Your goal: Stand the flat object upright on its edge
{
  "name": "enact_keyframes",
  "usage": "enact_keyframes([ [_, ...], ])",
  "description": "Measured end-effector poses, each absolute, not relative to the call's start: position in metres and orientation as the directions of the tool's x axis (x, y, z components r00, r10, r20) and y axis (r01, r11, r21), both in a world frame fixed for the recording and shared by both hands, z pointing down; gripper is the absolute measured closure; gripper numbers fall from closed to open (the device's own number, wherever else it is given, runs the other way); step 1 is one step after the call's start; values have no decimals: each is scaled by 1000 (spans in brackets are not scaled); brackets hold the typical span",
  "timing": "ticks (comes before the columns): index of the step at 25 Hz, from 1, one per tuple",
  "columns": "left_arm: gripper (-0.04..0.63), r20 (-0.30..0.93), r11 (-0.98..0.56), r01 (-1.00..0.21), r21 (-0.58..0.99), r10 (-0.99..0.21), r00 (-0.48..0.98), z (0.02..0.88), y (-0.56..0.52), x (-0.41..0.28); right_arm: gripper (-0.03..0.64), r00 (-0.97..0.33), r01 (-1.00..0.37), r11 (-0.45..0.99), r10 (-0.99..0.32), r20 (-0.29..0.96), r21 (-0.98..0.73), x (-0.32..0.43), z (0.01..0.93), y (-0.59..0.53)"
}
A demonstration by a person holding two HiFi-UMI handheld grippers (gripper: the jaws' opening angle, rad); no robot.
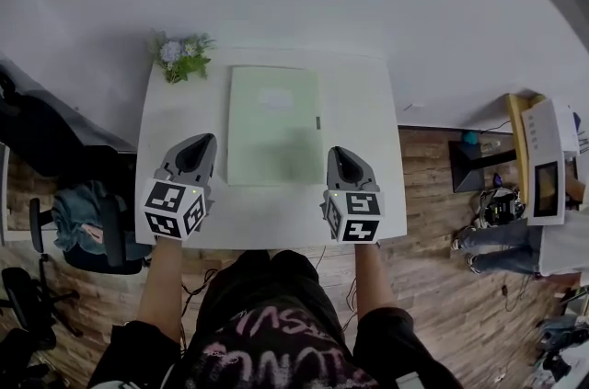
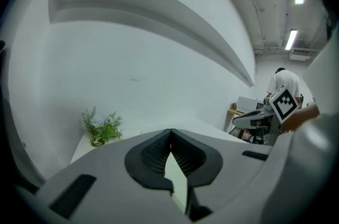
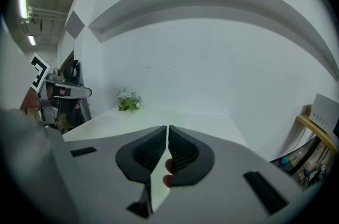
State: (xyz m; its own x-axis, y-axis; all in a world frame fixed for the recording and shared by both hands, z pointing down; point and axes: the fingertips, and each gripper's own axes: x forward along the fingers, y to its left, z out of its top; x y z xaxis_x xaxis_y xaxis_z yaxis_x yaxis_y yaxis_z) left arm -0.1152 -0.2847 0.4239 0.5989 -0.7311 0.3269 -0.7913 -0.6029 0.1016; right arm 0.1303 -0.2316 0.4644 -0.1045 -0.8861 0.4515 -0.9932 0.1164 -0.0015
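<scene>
A pale green flat book (image 1: 273, 125) lies flat in the middle of the white table (image 1: 363, 93). My left gripper (image 1: 204, 141) hovers over the table just left of the book's near left corner, jaws shut and empty. My right gripper (image 1: 334, 152) sits just right of the book's near right corner, also shut with nothing held. In the left gripper view the jaws (image 2: 170, 133) meet at the tips; in the right gripper view the jaws (image 3: 167, 128) are likewise together. Neither gripper touches the book.
A small pot of flowers (image 1: 182, 56) stands at the table's far left corner. A white wall rises behind the table. A chair (image 1: 81, 222) is left of the table, a shelf with a device (image 1: 545, 159) and a person's legs (image 1: 497, 242) to the right.
</scene>
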Motion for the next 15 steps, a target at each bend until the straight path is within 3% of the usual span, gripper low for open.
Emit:
enact_keyframes([
  [15, 580, 392, -556, -822, 120, -734, 554, 442, -307, -101, 588, -158, -986, 160, -865, 476, -37, 148, 477, -263],
])
